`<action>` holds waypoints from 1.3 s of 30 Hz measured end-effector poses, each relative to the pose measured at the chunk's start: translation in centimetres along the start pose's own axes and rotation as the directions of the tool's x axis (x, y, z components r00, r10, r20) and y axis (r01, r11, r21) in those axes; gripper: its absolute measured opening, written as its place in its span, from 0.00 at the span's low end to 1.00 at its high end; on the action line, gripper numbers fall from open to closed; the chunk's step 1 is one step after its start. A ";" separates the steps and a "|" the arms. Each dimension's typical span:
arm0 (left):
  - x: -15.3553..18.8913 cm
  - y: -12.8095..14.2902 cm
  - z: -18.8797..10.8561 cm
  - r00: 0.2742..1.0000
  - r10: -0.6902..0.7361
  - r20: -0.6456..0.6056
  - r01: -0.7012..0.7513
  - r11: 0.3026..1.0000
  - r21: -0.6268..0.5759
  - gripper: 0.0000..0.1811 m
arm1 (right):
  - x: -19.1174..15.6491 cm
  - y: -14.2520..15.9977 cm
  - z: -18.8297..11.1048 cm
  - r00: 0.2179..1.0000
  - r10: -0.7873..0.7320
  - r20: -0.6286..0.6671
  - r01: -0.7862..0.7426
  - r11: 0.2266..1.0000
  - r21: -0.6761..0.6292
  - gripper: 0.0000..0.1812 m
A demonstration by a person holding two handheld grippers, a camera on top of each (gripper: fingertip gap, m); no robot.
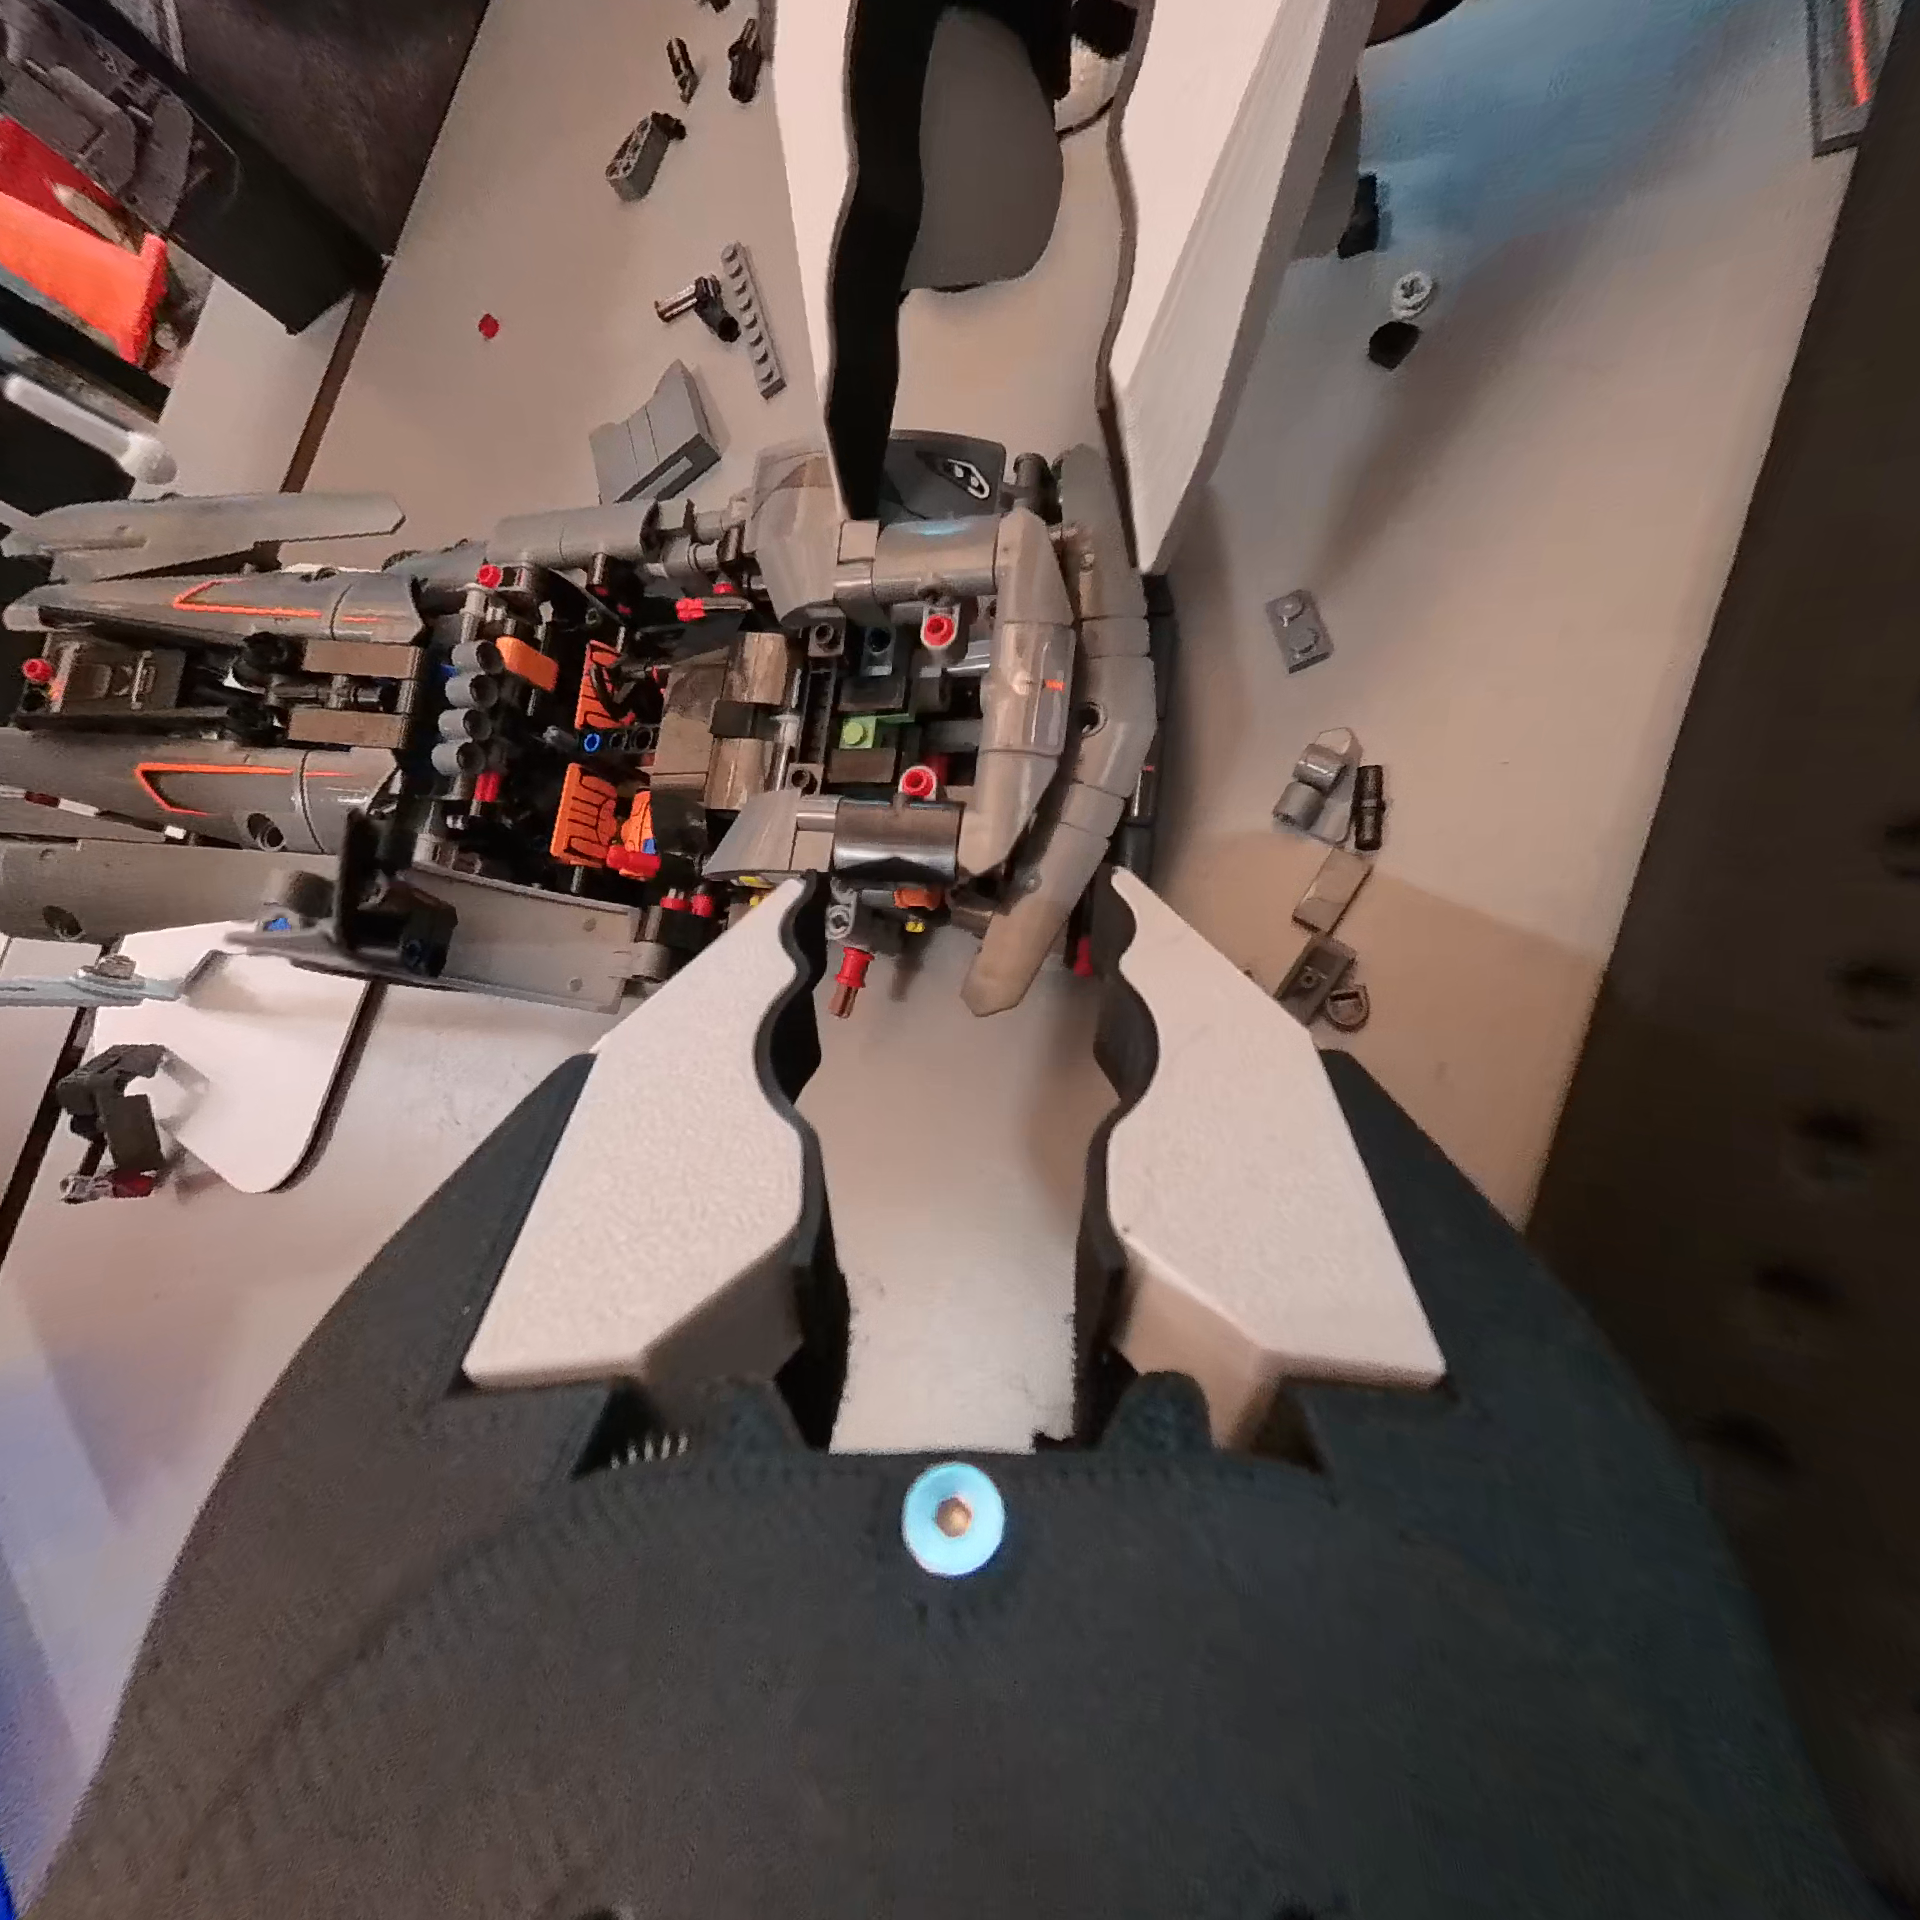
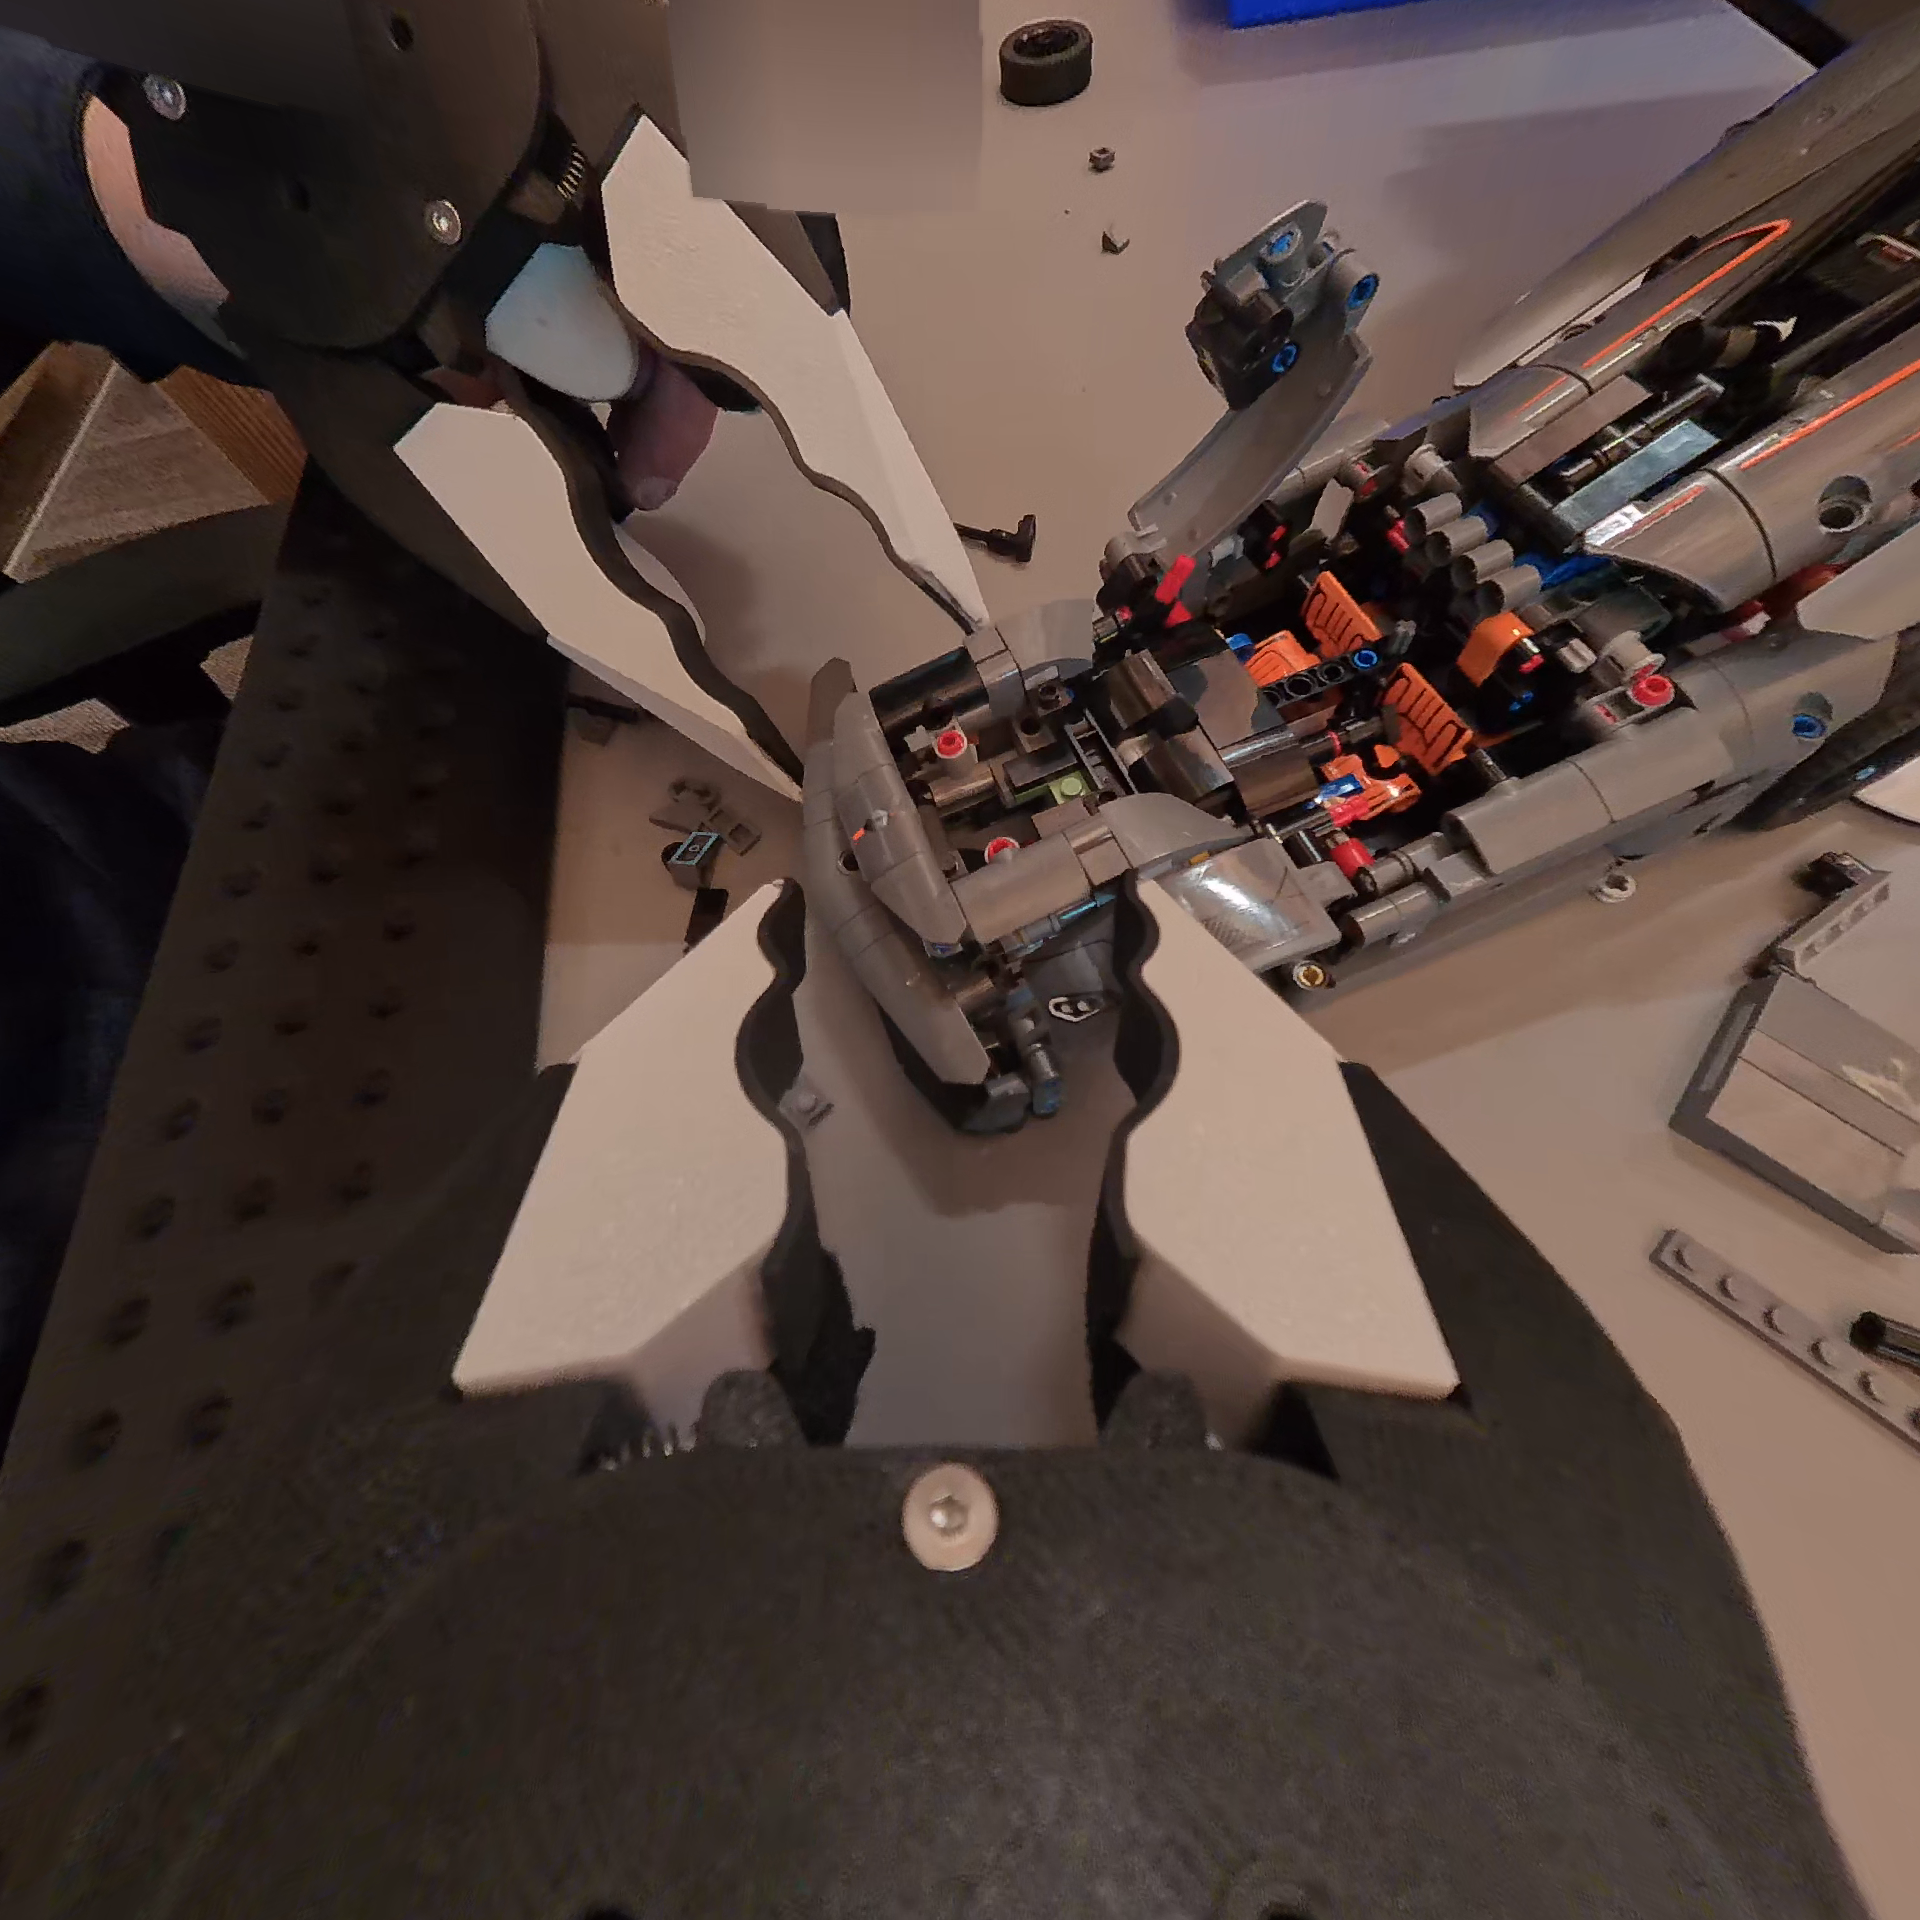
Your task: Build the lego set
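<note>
A large grey, black and orange lego car model [image 1: 727, 727] lies on the white table [image 1: 520, 312], with its curved grey front bumper [image 1: 1101, 727] towards the right. My left gripper [image 1: 961, 904] is open, with its fingertips at the near side of the front end. In the right wrist view, my right gripper [image 2: 956, 904] is open and straddles the model's [image 2: 1143, 790] front corner, with the bumper [image 2: 883, 862] between its jaws. The left gripper [image 2: 888, 701] comes in from the upper left, open. The right gripper's fingers [image 1: 862, 312] reach in from the top of the left wrist view.
Loose grey pieces [image 1: 655, 436], a long grey plate [image 1: 753, 322] and small parts [image 1: 1330, 779] lie around the model. A dark board with holes [image 2: 312, 935] borders the table. A black tyre [image 2: 1044, 62], a grey panel [image 2: 1808, 1122] and a long plate [image 2: 1787, 1330] lie nearby. The long plate [image 2: 1787, 1330] lies around 15 centimetres away from my right fingertips. It turns up in the left wrist view [image 1: 757, 330] as well.
</note>
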State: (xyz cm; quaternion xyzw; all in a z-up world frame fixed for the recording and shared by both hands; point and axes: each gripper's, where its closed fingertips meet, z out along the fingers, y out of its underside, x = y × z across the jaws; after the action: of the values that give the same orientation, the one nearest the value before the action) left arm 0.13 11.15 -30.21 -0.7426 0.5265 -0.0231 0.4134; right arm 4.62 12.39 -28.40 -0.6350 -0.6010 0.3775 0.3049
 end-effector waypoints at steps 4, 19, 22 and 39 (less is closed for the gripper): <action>-0.5 0.2 -0.3 1.000 0.004 -0.005 -0.004 1.000 0.007 0.29 | 0.2 -0.1 -0.4 0.999 -0.038 -0.022 0.039 0.999 0.014 0.30; -1.4 -1.1 -1.0 0.997 -0.075 -0.027 0.077 0.993 0.094 0.36 | 1.0 0.2 0.3 0.990 -0.109 -0.089 0.109 0.994 -0.006 0.35; -1.5 -0.8 -0.5 0.995 -0.099 -0.030 0.101 0.992 0.081 0.37 | 1.1 0.1 0.4 0.988 -0.119 -0.095 0.119 0.993 -0.004 0.35; -1.5 -0.8 0.5 0.984 -0.113 -0.139 0.125 0.989 0.084 0.33 | 1.1 0.1 0.4 0.989 -0.119 -0.089 0.120 0.993 0.011 0.30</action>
State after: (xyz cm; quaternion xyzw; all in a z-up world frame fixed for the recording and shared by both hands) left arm 0.34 12.70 -29.43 -0.7496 0.5062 -0.1216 0.4088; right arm 4.30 13.48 -28.82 -0.6115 -0.6206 0.3352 0.3586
